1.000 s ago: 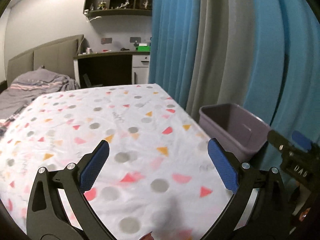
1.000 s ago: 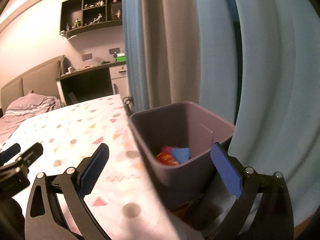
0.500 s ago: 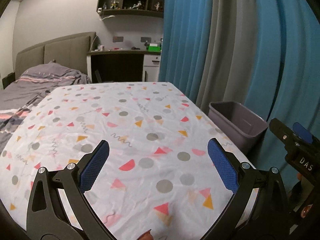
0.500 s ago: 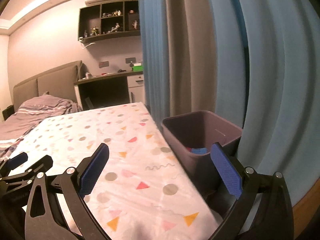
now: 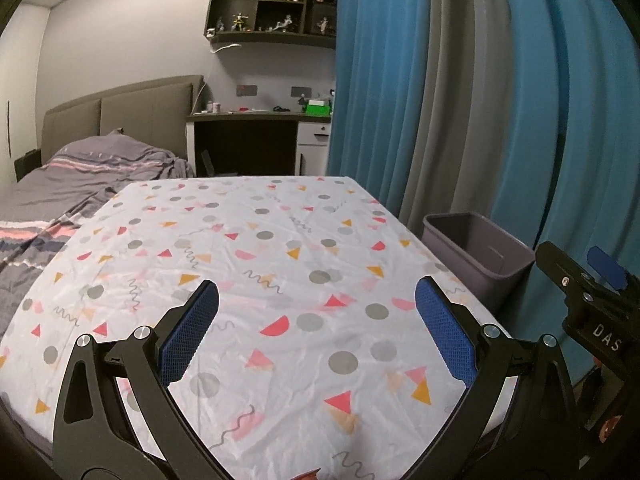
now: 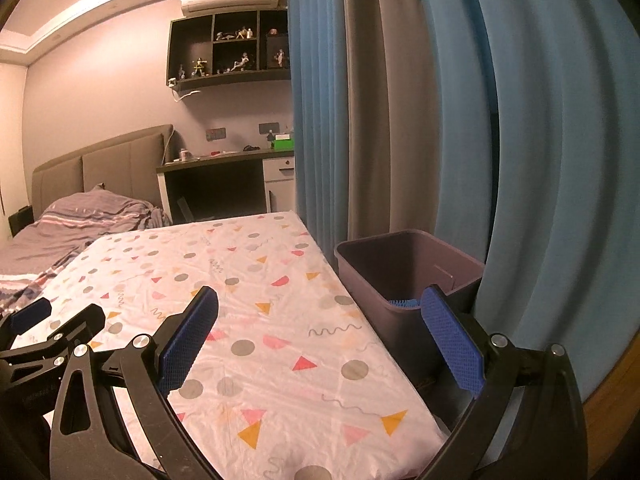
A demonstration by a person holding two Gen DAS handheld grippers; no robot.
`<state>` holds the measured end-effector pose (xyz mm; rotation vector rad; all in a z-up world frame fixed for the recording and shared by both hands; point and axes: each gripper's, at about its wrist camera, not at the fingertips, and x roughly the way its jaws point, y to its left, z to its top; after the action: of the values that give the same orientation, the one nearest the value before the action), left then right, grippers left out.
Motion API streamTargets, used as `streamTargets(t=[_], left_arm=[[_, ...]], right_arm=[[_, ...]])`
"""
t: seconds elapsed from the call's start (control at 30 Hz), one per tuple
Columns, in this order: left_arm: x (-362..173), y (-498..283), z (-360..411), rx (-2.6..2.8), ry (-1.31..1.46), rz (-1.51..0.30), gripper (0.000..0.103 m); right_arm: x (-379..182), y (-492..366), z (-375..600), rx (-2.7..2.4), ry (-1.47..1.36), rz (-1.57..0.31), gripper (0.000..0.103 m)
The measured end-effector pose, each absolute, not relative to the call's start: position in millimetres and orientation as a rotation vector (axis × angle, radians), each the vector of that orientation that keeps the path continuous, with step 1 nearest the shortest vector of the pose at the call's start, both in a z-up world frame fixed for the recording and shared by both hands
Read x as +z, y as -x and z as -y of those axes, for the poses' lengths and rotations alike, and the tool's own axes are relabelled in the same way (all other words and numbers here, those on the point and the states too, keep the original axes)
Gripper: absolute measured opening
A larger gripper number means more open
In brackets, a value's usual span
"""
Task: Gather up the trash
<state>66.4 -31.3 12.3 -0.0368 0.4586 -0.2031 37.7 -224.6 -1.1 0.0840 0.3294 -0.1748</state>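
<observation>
Left wrist view
Left gripper (image 5: 316, 308): I see my black two-finger tool with blue textured pads spread wide, nothing between them.
Surface ahead: a table covered by a white cloth printed with grey dots and pink and orange triangles (image 5: 256, 248) lies under and beyond the fingers; I see no loose item on it.
Trash container: a grey rectangular plastic bin (image 5: 480, 252) stands on the floor past my right finger, just beside the table's right edge. I cannot see its contents from here.
Right gripper (image 5: 592, 280): I see it only in part at the far right of this view, level with my own fingers; its opening cannot be judged here.
Backdrop: blue and grey pleated curtains (image 5: 460, 100) hang behind the bin.

Right wrist view
Right gripper (image 6: 320, 320): I see the jaws wide apart and empty.
Bin (image 6: 404, 264): it sits ahead, just inside my right finger, touching or nearly touching the table edge. A blue ridged scrap (image 6: 403, 303) shows at the bottom, partly hidden by the near wall.
Table cloth (image 6: 240, 272): it fills the space between and left of the fingers.
Left gripper (image 6: 44, 328): it shows at the lower left, over the cloth.
</observation>
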Motion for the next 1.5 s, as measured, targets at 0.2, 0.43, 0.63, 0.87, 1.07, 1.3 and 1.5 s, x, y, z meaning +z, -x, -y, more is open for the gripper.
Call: streamTargets(t=[0.2, 0.43, 0.63, 0.87, 1.07, 1.3, 1.5], left_arm=[[12.6, -65.9, 30.3, -0.205, 0.038, -0.459, 0.097], [12.9, -65.2, 32.6, -0.207, 0.036, -0.457, 0.097], [12.9, -65.0, 32.8, -0.208, 0.037, -0.455, 0.097], [13.4, -64.5, 35.9, -0.212, 0.038, -0.457, 0.097], [13.8, -65.1, 39.5, -0.217, 0.038, -0.459, 0.097], [13.1, -66.2, 47.7, -0.229, 0.041, -0.462, 0.097], [13.1, -66.1, 45.7, -0.233, 0.044, -0.462, 0.097]], right_arm=[[-0.9, -35.5, 221.9, -0.178, -0.083, -0.321, 0.097], [0.2, -34.5, 222.0, -0.176, -0.084, -0.317, 0.097], [0.2, -34.1, 221.8, -0.176, -0.087, -0.317, 0.097], [-0.2, -34.1, 222.0, -0.177, -0.085, -0.316, 0.097], [0.2, -33.7, 221.7, -0.178, -0.086, -0.315, 0.097], [2.3, -32.2, 221.4, -0.176, -0.087, -0.315, 0.097], [2.4, -32.3, 221.7, -0.177, -0.085, -0.31, 0.097]])
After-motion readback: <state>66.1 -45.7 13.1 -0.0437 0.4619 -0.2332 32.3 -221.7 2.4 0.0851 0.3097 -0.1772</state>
